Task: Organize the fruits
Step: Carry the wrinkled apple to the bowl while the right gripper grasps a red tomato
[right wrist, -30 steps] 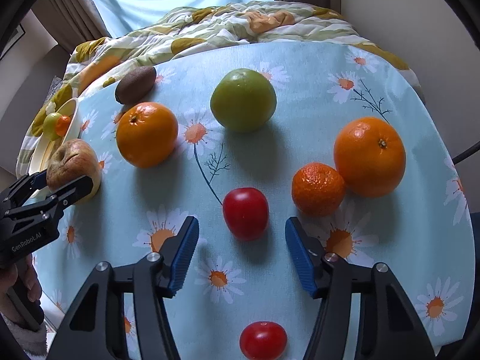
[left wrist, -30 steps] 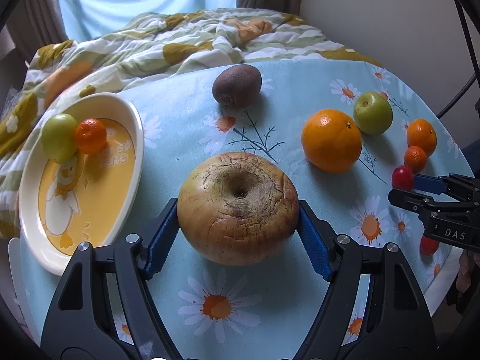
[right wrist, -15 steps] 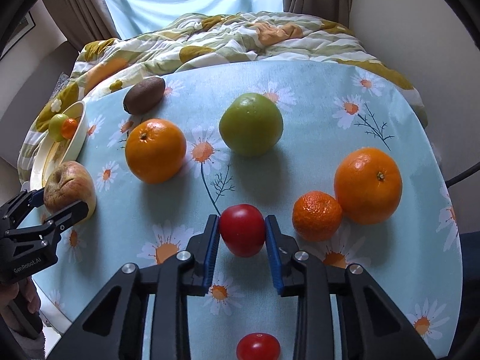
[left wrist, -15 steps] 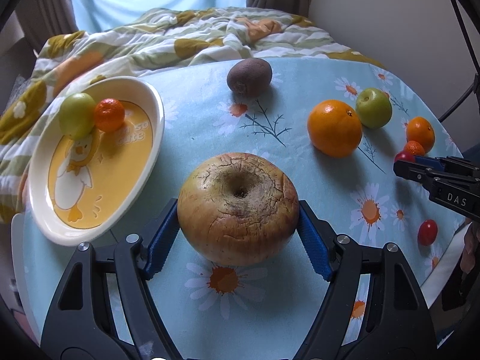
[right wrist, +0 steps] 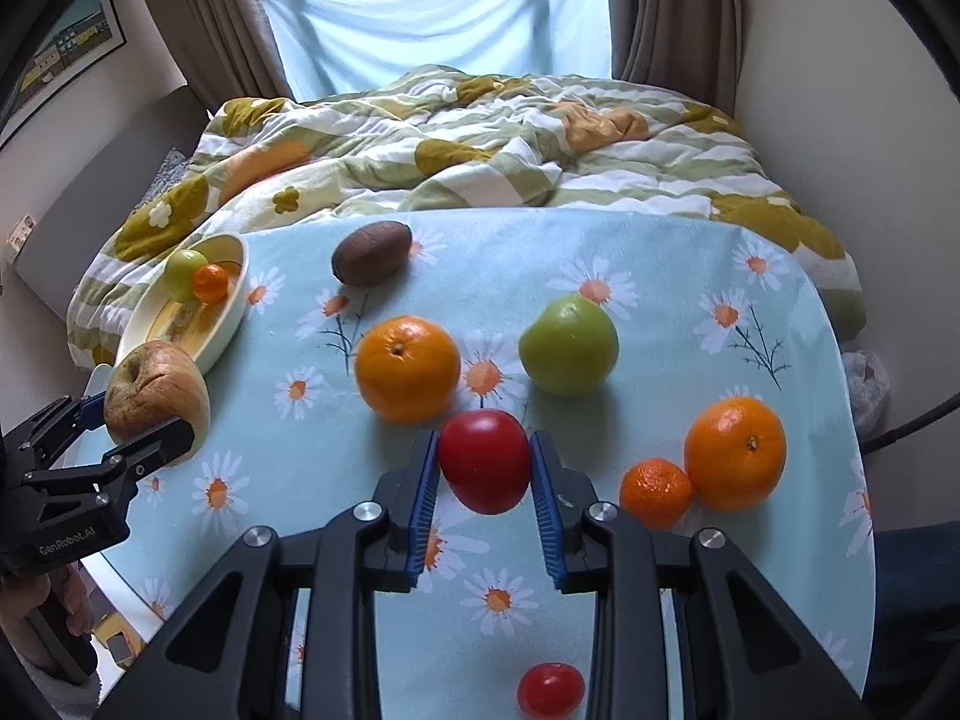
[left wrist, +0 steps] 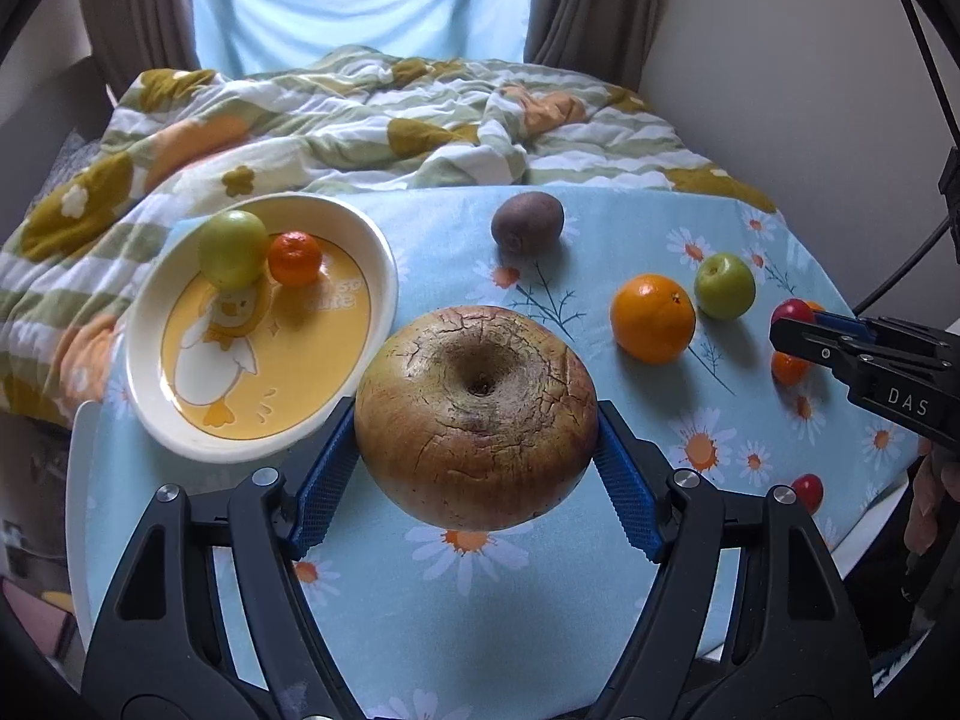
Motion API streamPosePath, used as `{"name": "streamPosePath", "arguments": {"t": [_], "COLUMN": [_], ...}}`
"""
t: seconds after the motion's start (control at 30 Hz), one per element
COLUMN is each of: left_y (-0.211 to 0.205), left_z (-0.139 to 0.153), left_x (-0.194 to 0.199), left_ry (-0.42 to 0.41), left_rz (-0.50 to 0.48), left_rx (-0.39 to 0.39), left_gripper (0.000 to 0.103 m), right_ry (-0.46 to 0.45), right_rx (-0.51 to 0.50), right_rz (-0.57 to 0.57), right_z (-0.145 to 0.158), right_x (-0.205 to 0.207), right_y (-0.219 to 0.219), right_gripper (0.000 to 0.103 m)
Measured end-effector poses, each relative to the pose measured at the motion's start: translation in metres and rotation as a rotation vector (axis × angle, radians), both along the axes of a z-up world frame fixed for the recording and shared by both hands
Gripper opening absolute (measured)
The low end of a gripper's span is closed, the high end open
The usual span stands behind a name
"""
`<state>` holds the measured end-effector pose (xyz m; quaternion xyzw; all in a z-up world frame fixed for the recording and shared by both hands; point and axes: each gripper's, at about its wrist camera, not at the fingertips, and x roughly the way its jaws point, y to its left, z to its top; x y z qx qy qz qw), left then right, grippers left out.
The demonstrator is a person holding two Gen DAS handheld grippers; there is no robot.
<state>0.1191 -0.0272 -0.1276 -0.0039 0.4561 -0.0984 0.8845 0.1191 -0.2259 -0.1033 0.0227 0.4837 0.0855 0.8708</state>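
My left gripper is shut on a large wrinkled brown apple, lifted off the daisy tablecloth just right of the yellow duck plate. The plate holds a green fruit and a mandarin. My right gripper is shut on a red tomato, raised above the cloth. From the right wrist view the left gripper with the apple shows at far left. A kiwi, an orange, a green apple, a second orange, a mandarin and a small tomato lie on the table.
A rumpled flowered quilt covers the bed behind the table. Curtains and a window stand beyond it. A person's hand holds the left gripper's handle. The table's right edge drops off near a wall and a black cable.
My right gripper closed on the red tomato and lifted it. My left gripper rose with the apple and drew back, so the plate now shows fully at the left.
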Motion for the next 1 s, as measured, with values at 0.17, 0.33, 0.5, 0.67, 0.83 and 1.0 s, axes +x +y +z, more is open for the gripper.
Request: {"name": "streamPosePath", "arguments": {"t": [0.17,0.33,0.5,0.67,0.83,1.0], "left_y": [0.022,0.052,0.085,0.118,0.145,0.164], "left_z": [0.018,0.031,0.037,0.036,0.029,0.01], "left_x": [-0.004,-0.004,0.003,0.017,0.04,0.067], "left_ry": [-0.027,-0.044,-0.056,-0.045,-0.032,-0.006], "left_rz": [0.04,0.08,0.107,0.119,0.105,0.072], "left_rx": [-0.007,-0.004,0.014,0.021,0.027,0.034], "left_gripper": [0.082,0.082,0.082,0.082,0.082,0.082], "right_ry": [-0.035,-0.039,-0.042,-0.053,-0.046,-0.031], "right_rx": [0.01,0.035,0.056,0.064,0.08,0.074], "right_rz": [0.05,0.1,0.154,0.197,0.209,0.195], "right_z": [0.019,0.031,0.038,0.044,0.043,0.036], "right_x": [0.004,0.01,0.019,0.031,0.044,0.057], "right_y": [0.023,0.054,0.092,0.132,0.166,0.19], "right_gripper": [0.028,0.028,0.028,0.028,0.028,0.028]}}
